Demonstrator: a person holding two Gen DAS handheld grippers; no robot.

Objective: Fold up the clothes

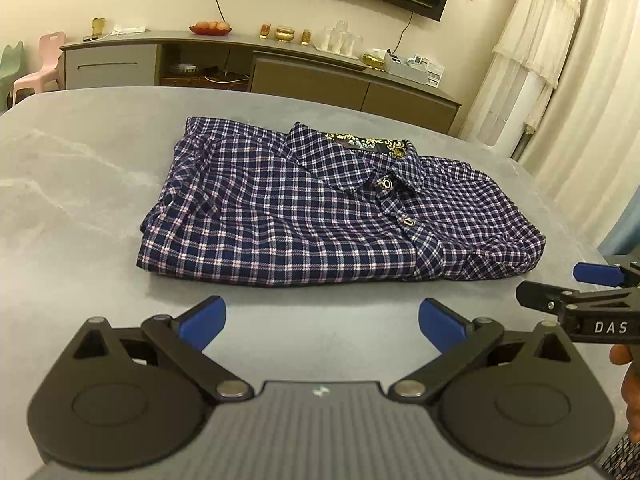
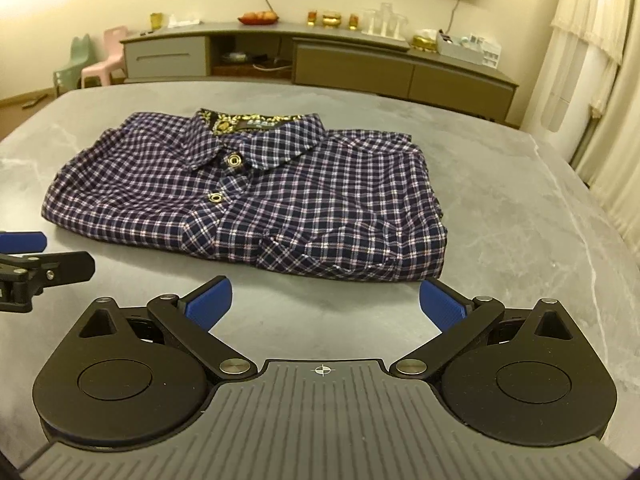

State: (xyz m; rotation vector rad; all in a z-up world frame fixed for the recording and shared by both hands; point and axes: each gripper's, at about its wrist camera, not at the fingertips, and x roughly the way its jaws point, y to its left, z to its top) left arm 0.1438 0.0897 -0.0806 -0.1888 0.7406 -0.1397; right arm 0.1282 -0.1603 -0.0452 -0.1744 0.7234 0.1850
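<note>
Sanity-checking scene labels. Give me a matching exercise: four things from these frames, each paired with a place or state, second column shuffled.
Column one:
1. plaid shirt
2. left gripper
3. pink chair
4. fruit plate

Column two:
A. on the long cabinet by the wall
B. folded, collar up, on the grey table
C. on the floor, beside a green chair
D. open, holding nothing, short of the shirt's near edge

Pairs: 1-B, 2-D, 3-C, 4-A
</note>
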